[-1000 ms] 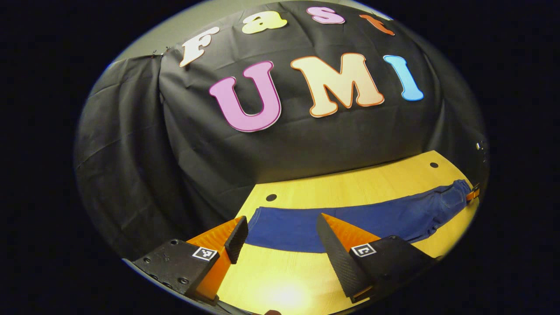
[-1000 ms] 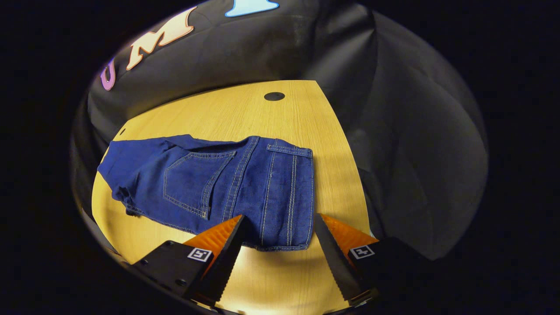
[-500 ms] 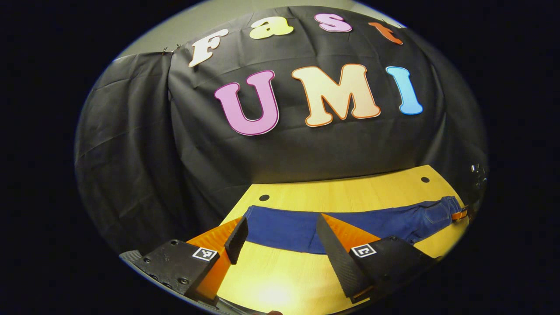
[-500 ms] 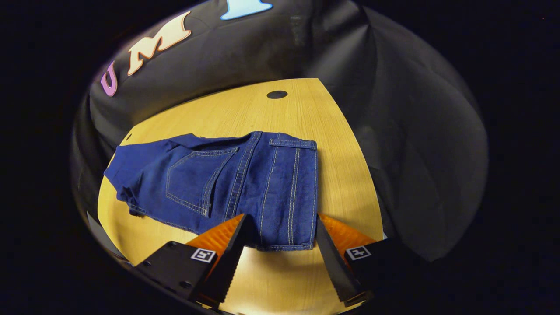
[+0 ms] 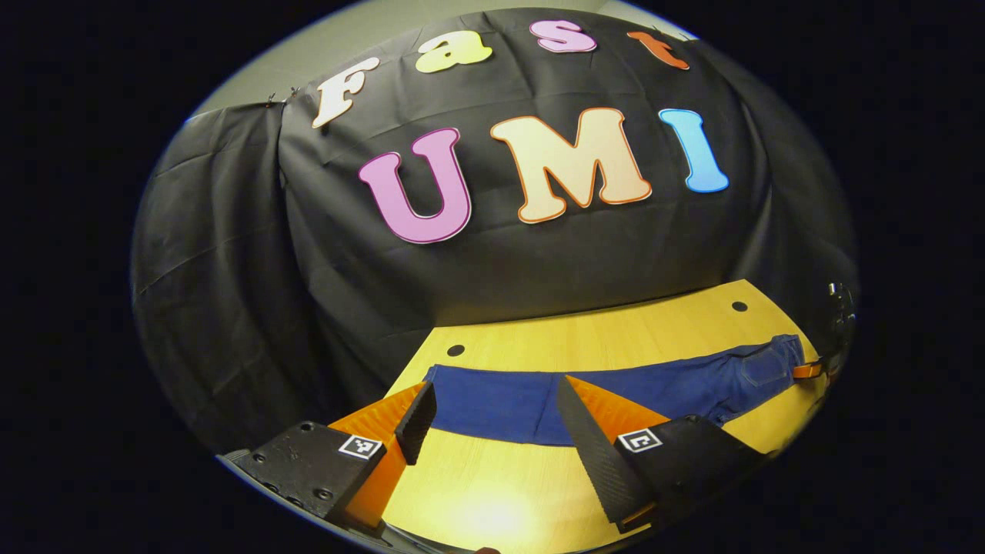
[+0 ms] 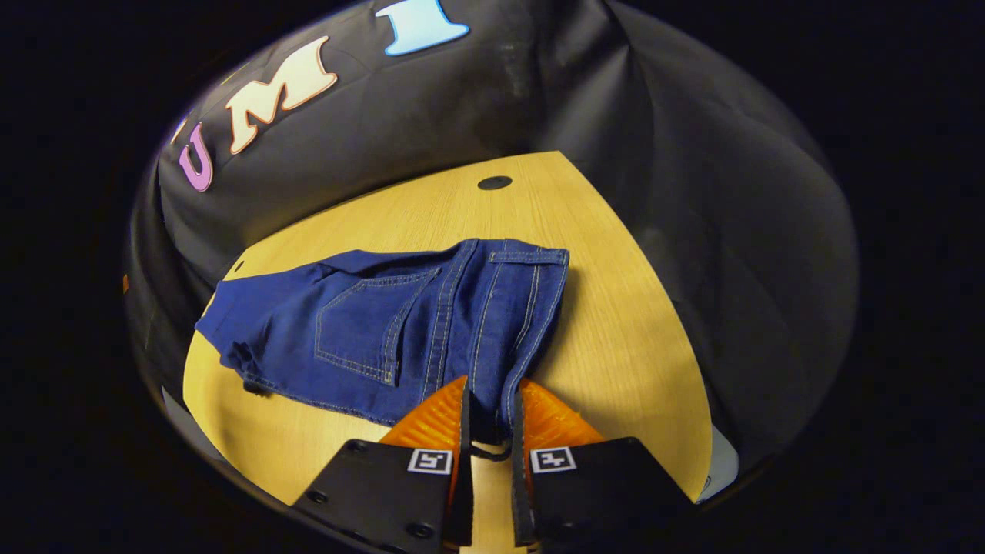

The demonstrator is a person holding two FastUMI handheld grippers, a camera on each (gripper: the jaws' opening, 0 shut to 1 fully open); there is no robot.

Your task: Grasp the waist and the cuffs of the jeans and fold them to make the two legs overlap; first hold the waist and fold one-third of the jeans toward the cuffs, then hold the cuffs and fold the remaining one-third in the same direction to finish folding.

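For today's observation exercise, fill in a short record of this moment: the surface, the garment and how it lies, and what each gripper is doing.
surface: wooden table with round holes
garment: blue jeans, lying flat along the table, back pocket up
waist end: bunched between the fingers of the right gripper
right gripper: shut on the waist
cuff end: lies by the left gripper
left gripper: open, fingers spread, pointing at the leg cloth, not gripping it
fold in thirds: not yet begun

You've got a light wooden table with dark round holes near its far edge, and dark blue denim jeans lying on it lengthwise.
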